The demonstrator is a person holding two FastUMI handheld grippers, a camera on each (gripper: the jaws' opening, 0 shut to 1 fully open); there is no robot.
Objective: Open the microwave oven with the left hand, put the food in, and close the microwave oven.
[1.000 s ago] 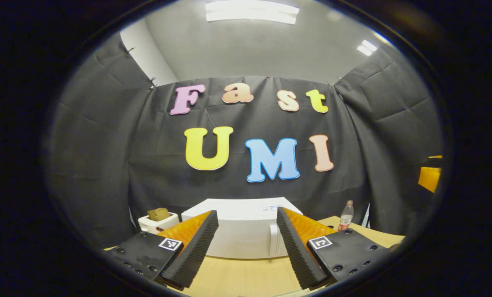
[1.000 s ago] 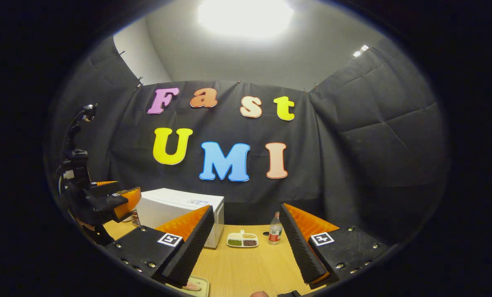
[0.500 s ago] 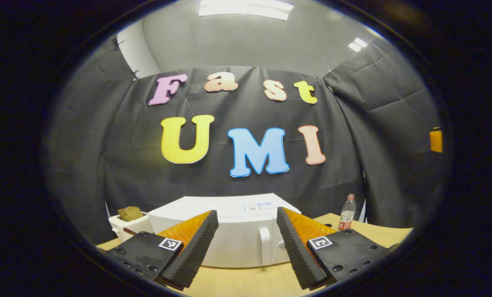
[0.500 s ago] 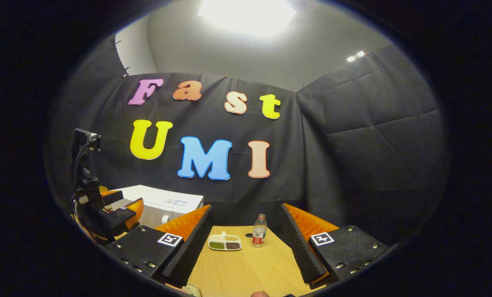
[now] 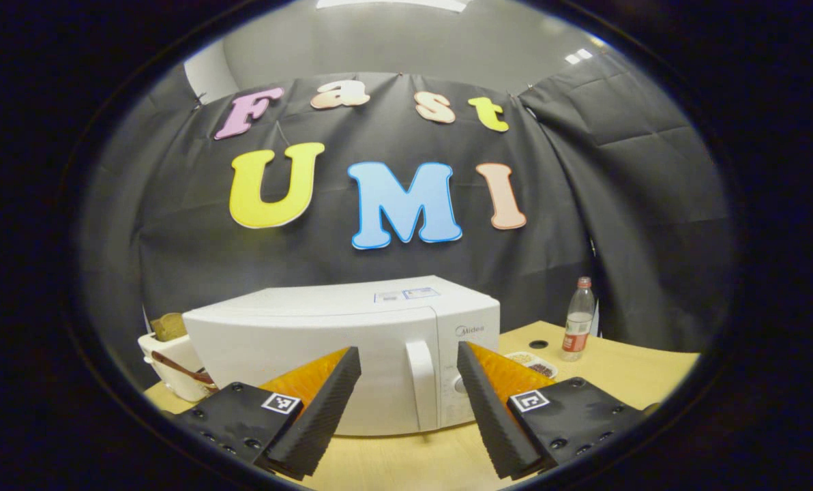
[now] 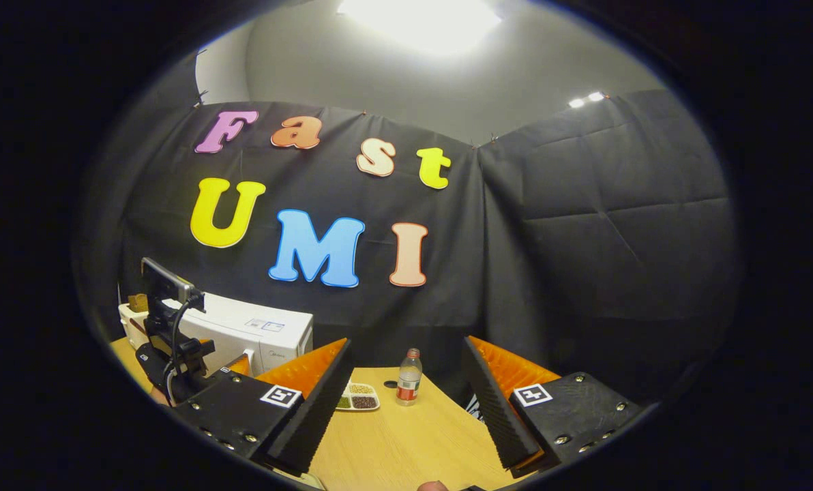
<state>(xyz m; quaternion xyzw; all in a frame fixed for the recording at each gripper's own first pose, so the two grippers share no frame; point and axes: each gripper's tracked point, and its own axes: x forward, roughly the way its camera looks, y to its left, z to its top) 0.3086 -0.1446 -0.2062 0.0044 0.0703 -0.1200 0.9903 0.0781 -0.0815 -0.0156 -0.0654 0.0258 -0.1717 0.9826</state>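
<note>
My left gripper [image 5: 406, 402] hangs just in front of the microwave oven [image 5: 324, 341], its two fingers spread wide apart with nothing between them but air. The oven is a white box standing on the wooden table [image 5: 625, 368], its door shut, and the upright door handle [image 5: 417, 382] sits straight ahead in the gap between my fingers, not yet touched. To the oven's left I see a white toaster [image 5: 168, 361] with a slice of brown bread [image 5: 169, 326] standing up out of it. To the oven's right, near its front corner, lies a small divided dish of food [image 5: 536, 363], and farther right a plastic bottle [image 5: 577, 319] stands upright with a red cap, well apart from the oven.

My right gripper [image 6: 406, 402] is held over the bare table, farther to the right, and it too is wide open and holding nothing. From the right gripper view the divided dish of food [image 6: 357, 397] rests on the table just past my left finger, with the bottle [image 6: 408, 378] upright beside it. The oven [image 6: 256, 334] stands off to the left against the black cloth, and my left gripper [image 6: 181, 354] shows in front of it, its camera mount rising above it; from here I cannot tell how its fingers stand
</note>
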